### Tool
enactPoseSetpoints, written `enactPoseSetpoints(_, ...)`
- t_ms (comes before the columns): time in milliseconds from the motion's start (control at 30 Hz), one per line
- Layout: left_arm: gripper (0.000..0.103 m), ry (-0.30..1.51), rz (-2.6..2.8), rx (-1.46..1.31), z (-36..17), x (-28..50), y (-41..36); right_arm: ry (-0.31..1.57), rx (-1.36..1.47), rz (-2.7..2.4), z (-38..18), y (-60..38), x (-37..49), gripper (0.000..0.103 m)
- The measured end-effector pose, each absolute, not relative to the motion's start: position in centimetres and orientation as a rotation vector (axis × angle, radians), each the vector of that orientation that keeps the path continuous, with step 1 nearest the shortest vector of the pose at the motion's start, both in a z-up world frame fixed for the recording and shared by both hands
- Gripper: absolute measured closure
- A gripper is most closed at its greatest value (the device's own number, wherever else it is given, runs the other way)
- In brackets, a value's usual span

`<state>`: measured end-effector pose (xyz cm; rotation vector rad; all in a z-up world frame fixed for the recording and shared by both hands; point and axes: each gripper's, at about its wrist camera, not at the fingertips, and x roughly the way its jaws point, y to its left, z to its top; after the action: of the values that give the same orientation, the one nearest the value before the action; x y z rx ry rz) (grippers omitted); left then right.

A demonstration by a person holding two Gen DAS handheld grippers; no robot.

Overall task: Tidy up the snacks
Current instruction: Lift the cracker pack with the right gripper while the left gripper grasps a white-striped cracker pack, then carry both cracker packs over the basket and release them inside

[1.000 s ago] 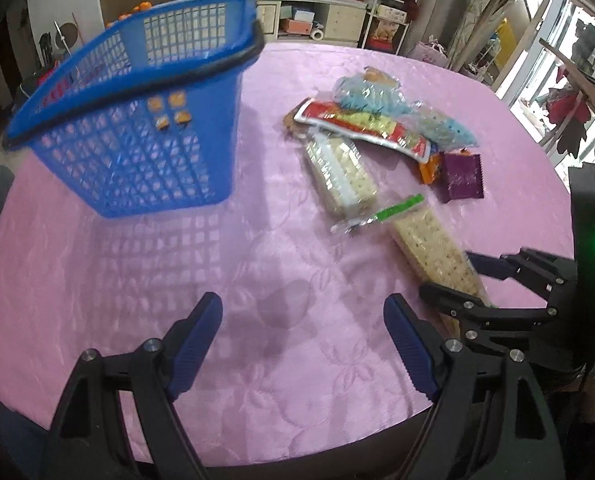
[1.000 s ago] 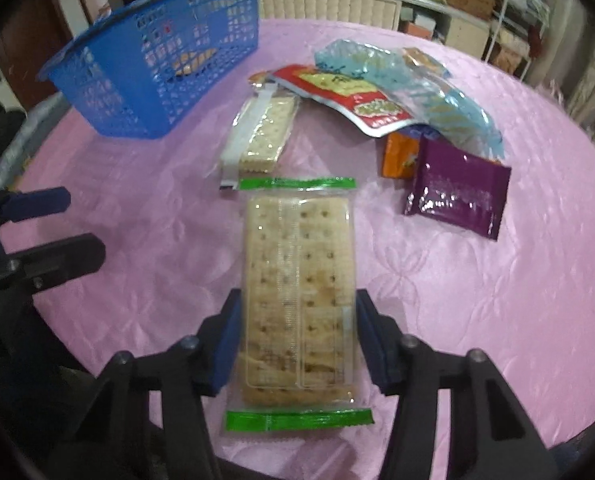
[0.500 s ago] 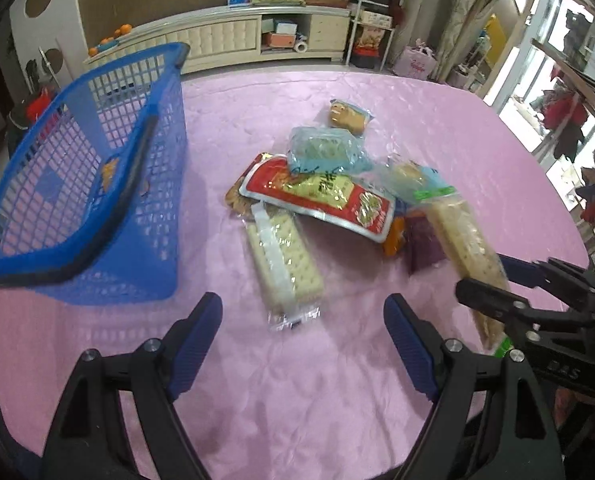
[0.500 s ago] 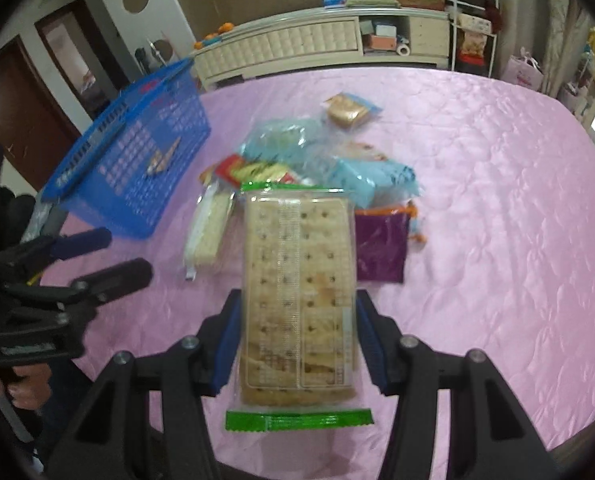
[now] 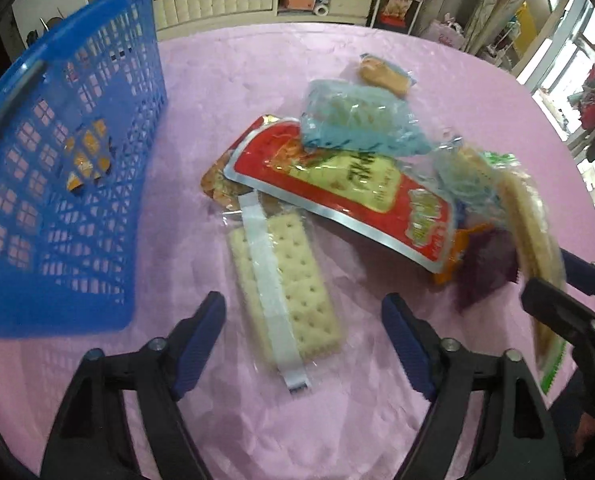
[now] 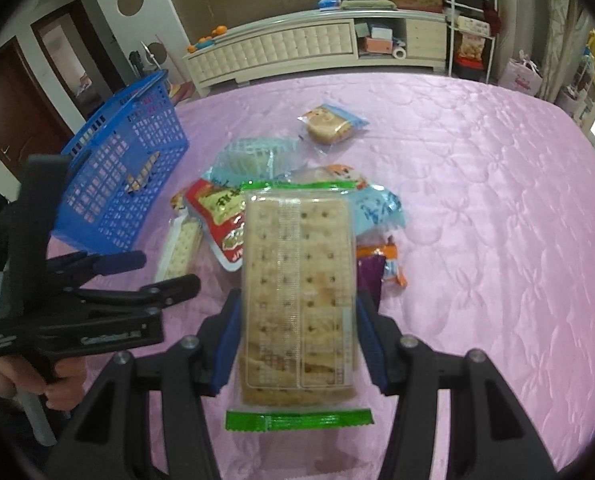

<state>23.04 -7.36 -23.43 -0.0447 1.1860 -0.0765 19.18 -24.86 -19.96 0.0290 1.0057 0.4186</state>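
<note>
Your right gripper (image 6: 297,340) holds the green-edged cracker pack (image 6: 299,300) aloft; your left gripper (image 5: 303,332), fingers wide, straddles the white-striped cracker pack (image 5: 285,288) beside the blue basket (image 5: 57,184).

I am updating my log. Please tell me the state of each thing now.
Right tongs: shut on green-edged cracker pack, lifted.
Left tongs: open, empty.
White-strip cracker pack: flat on table, between the left tongs' tips.
Blue basket: upright, one small snack inside.
</note>
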Motion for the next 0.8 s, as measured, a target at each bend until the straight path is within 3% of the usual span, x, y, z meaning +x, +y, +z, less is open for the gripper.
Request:
enactPoseSetpoints(233,0.057,1.208,-0.066,-0.033,-24.3,24.0,-6.8,1.016,0.032,0.42,-20.0,-24.6,19.5,0.045)
enactPoseSetpoints(467,0.06,1.2,-0.113,-0.044,-23.2,20.5,-7.1,1.033,0.058,0.428,-19.0,-23.9,17.7,0.045)
enactPoseSetpoints(800,0.06,1.01,-0.198,-0.069,-14.7,14.7,-6.4,0.939,0.025,0.458,-14.0,-21.7,13.8,0.045)
